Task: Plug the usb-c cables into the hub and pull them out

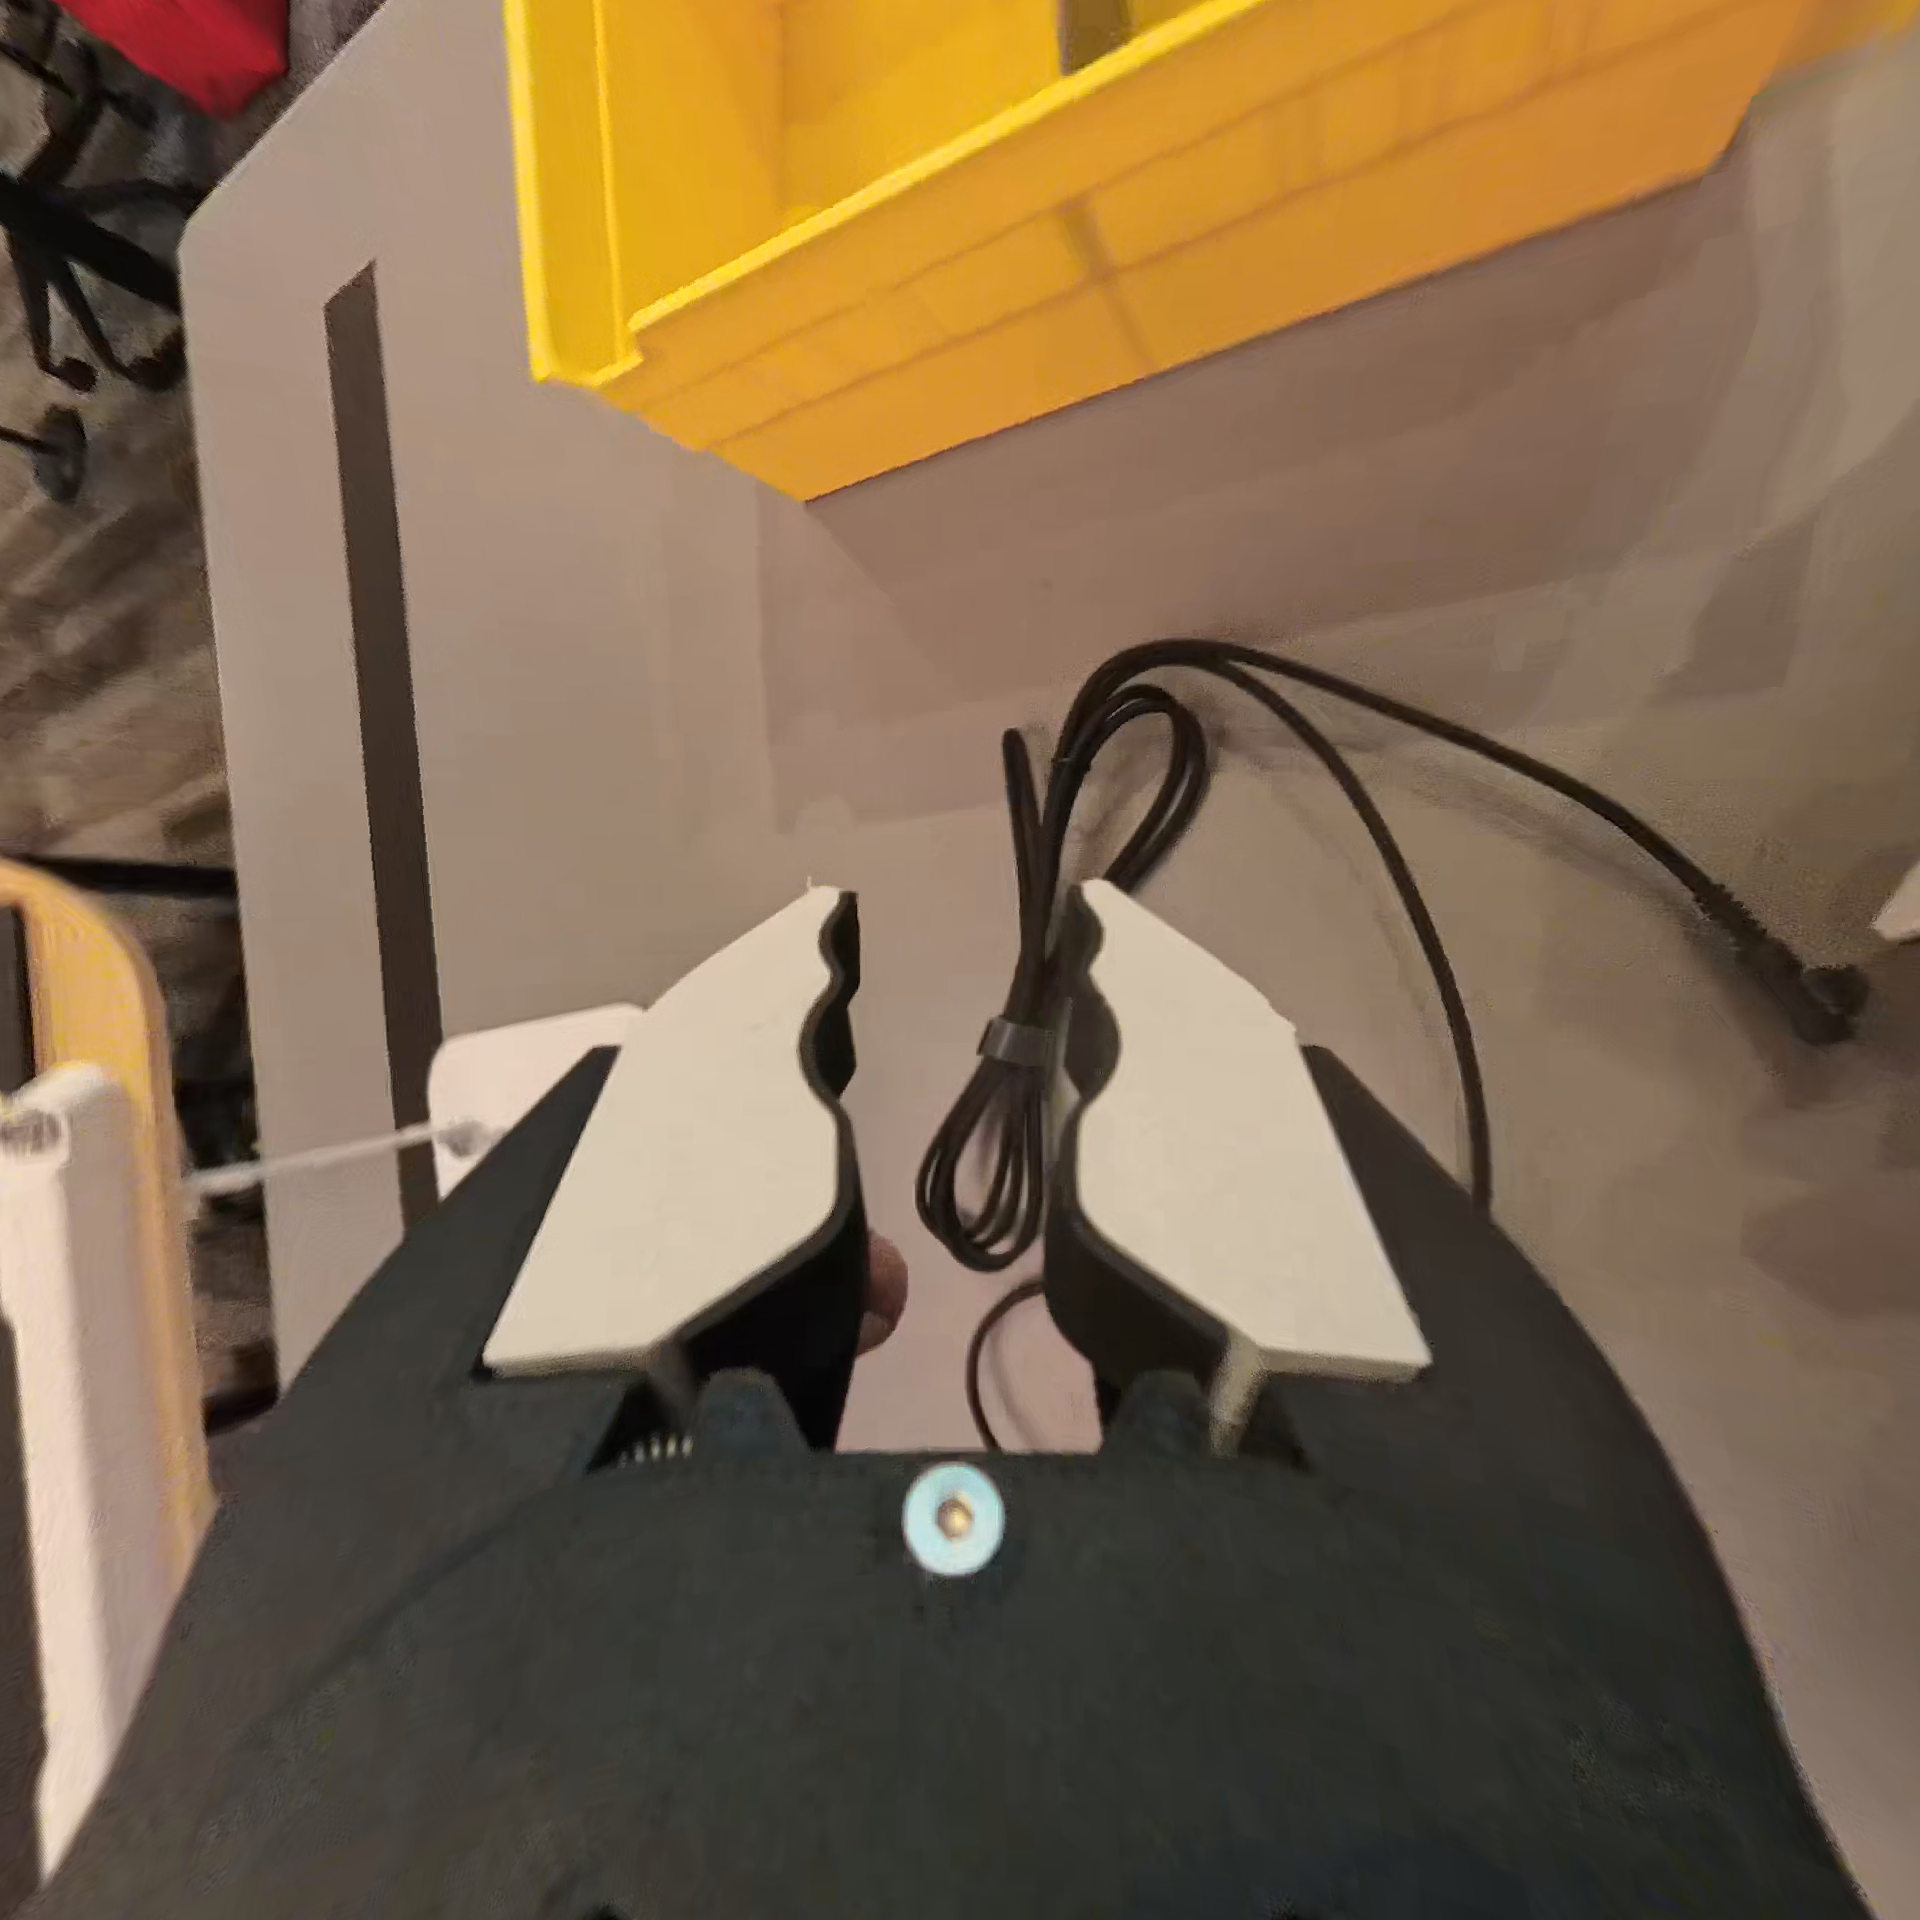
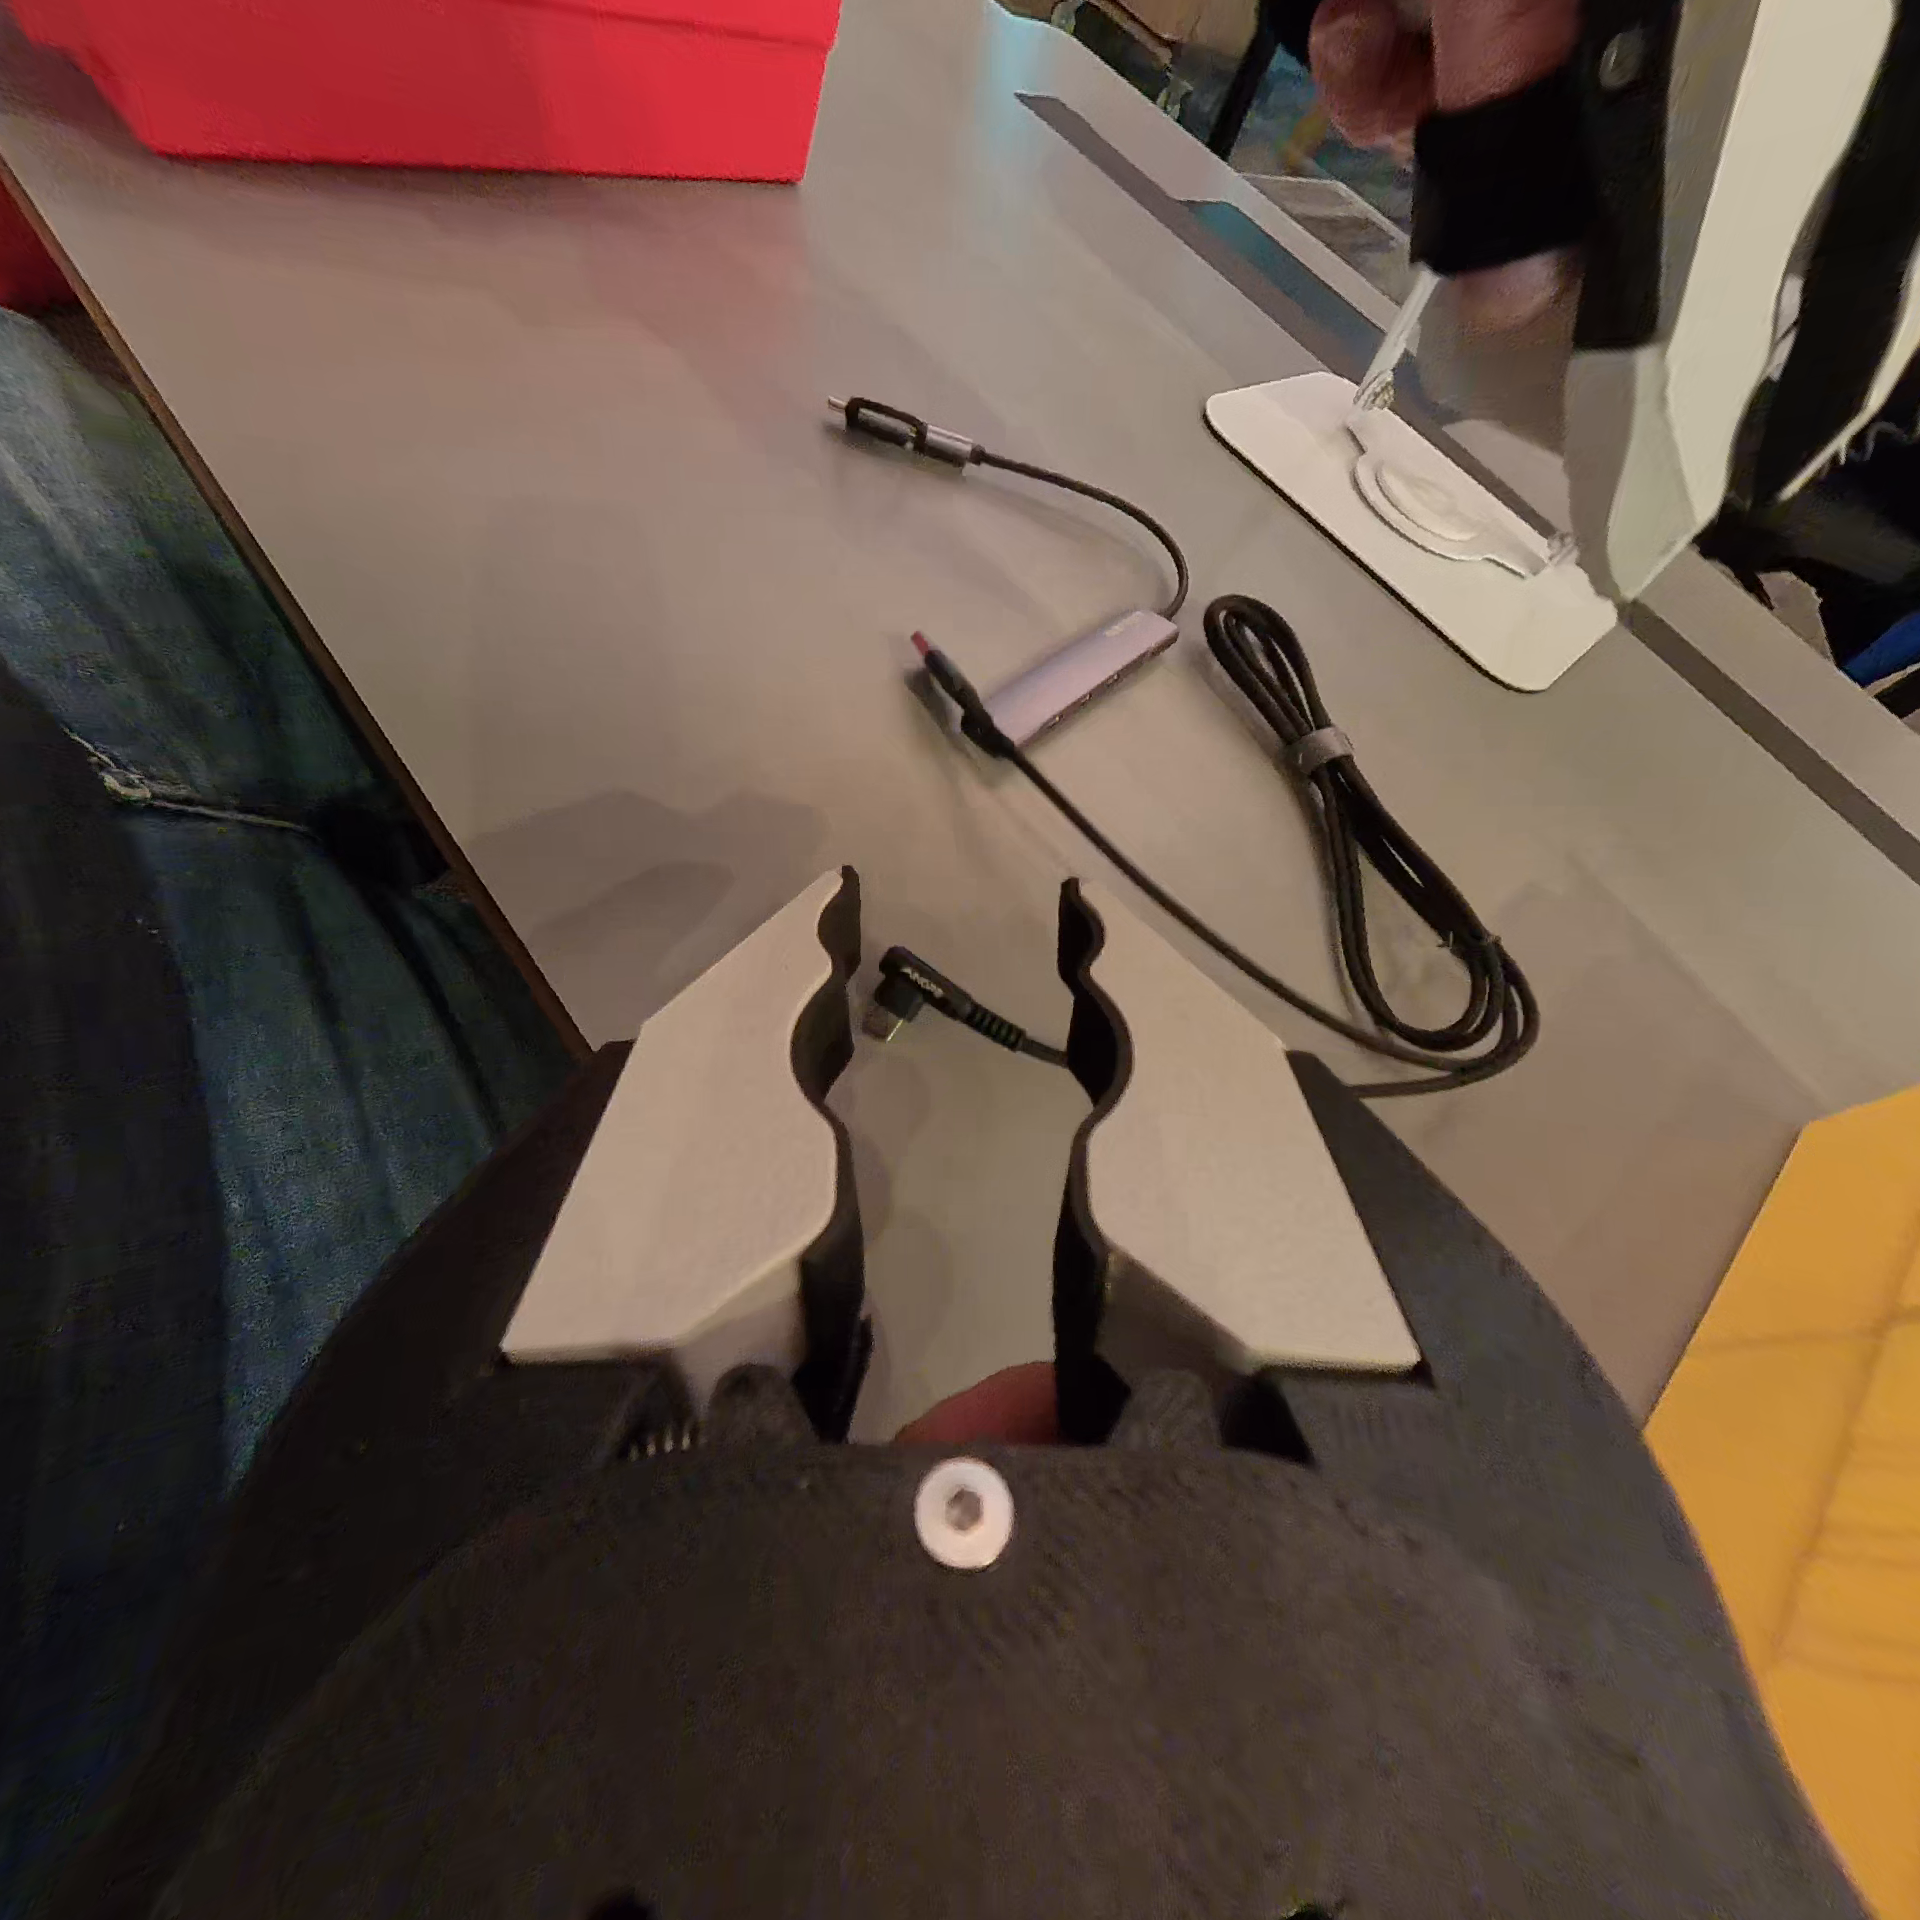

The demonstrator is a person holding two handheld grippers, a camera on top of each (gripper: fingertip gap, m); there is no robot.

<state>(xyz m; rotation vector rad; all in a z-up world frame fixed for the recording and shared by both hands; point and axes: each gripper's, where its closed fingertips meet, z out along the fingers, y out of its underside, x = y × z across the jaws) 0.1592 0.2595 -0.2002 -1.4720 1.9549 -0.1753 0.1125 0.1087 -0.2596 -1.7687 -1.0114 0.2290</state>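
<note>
1. Right claw [image 2: 961,935]: white fingers on a black body.
2. Ahead of it: silver-grey hub [image 2: 1081,681], black braided cable [image 2: 1382,831].
3. Counter [image 2: 520,468]: plain grey.
4. Far left: red box [image 2: 468,73].
5. Ahead of left claw [image 1: 961,935]: yellow bin [image 1: 935,260].

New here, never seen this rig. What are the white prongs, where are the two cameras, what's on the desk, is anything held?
No robot arm: a person holds one hand-held gripper in each hand, with a camera on each looking forward along its white jaws. The left wrist view shows the left gripper above a bundled black cable on the grey table, near a yellow bin. The right wrist view shows the right gripper over an angled black plug. Beyond it lie a grey hub with its own short lead, the same cable, a white stand base and a red box. Both pairs of jaws are open; nothing is held.
</note>
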